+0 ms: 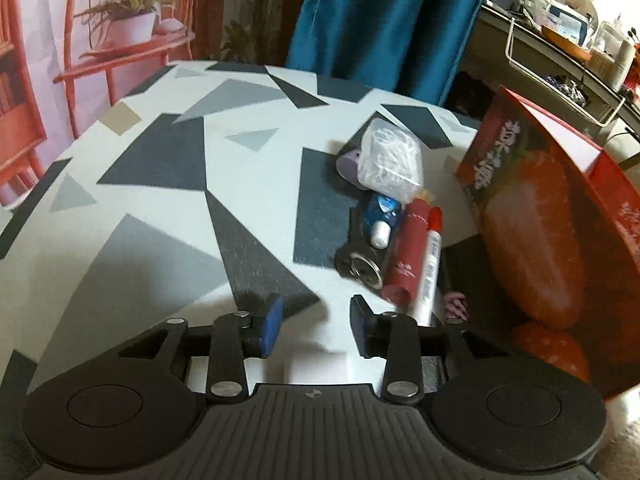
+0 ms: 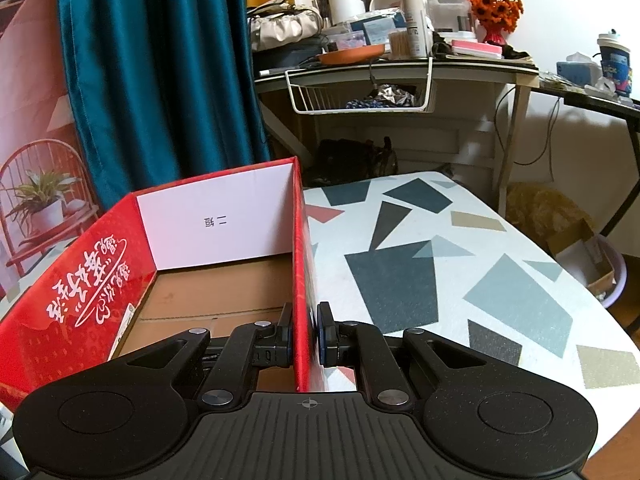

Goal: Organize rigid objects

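Two grippers noted: right gripper clamps the red box wall, left gripper parted and empty, clutter pile at one o'clock on counter; careless reach risks scattering it.

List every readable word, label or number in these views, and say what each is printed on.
"二" plus a second, unclear character: white inner panel of the red box, upside down.
White brush calligraphy on the box's red flap: upside down, not legible.
White characters on the box's strawberry side: blurred.
Print on the red tube, marker and cup: too small.
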The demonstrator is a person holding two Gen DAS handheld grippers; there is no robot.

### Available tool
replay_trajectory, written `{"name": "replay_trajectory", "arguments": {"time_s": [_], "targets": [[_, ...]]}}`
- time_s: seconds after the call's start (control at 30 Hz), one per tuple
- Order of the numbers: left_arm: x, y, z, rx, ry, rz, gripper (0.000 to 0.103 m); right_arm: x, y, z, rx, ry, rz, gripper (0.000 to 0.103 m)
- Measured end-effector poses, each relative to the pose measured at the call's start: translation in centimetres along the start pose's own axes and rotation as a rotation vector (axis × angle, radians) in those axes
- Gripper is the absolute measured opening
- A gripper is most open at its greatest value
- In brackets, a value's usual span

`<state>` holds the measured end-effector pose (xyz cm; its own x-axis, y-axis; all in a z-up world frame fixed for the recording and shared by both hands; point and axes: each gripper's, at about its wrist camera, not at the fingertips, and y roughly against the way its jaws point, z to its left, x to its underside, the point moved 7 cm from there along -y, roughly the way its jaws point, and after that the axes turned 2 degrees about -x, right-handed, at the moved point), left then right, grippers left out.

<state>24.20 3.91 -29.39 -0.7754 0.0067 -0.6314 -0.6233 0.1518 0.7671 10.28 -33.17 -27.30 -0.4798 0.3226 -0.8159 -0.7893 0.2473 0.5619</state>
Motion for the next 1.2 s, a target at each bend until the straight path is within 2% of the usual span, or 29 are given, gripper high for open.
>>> {"name": "replay_trajectory", "arguments": {"time_s": [0.03,0.07,0.23,0.3,0.37,0.43,0.83,1.07,1.2], "targets": [[0.3,0.3,-0.1,-0.004,-0.011,0.016,0.054,0.0,0.0,0.0,-0.001,-0.001,0.001,0.01],[0.6,0.5,-0.2,-0.011,-0.025,0.025,0.057,-0.1,0.0,0.0,-0.002,-0.002,0.001,0.01],[2.1,-0.1,-0.5,-0.06,-0.094,0.075,0.056,-0.1,-0.1,0.0,0.001,-0.008,0.0,0.01],[2.3,-0.1,-0.6,-0.086,-0.128,0.076,0.051,-0.1,-0.1,0.0,0.0,-0.007,0.001,0.01],[2.4,0.0,-0.8,-0.101,-0.151,0.077,0.037,-0.1,0.0,0.0,-0.003,-0.005,0.002,0.01],[2.4,0.0,-0.8,-0.106,-0.153,0.07,0.037,-0.1,0.0,0.0,-0.003,-0.004,0.001,0.01],[-0.3,-1.9,-1.8,-0.101,-0.17,-0.023,0.037,0.0,0.1,0.1,0.0,-0.003,0.001,0.01],[-4.4,-0.2,-3.3,-0.078,-0.203,-0.115,0.037,0.0,0.1,0.1,-0.001,-0.003,0.002,0.01],[-7.3,1.4,-5.5,-0.016,-0.234,-0.182,0.037,0.0,0.1,0.1,0.0,-0.002,0.001,0.01]]}}
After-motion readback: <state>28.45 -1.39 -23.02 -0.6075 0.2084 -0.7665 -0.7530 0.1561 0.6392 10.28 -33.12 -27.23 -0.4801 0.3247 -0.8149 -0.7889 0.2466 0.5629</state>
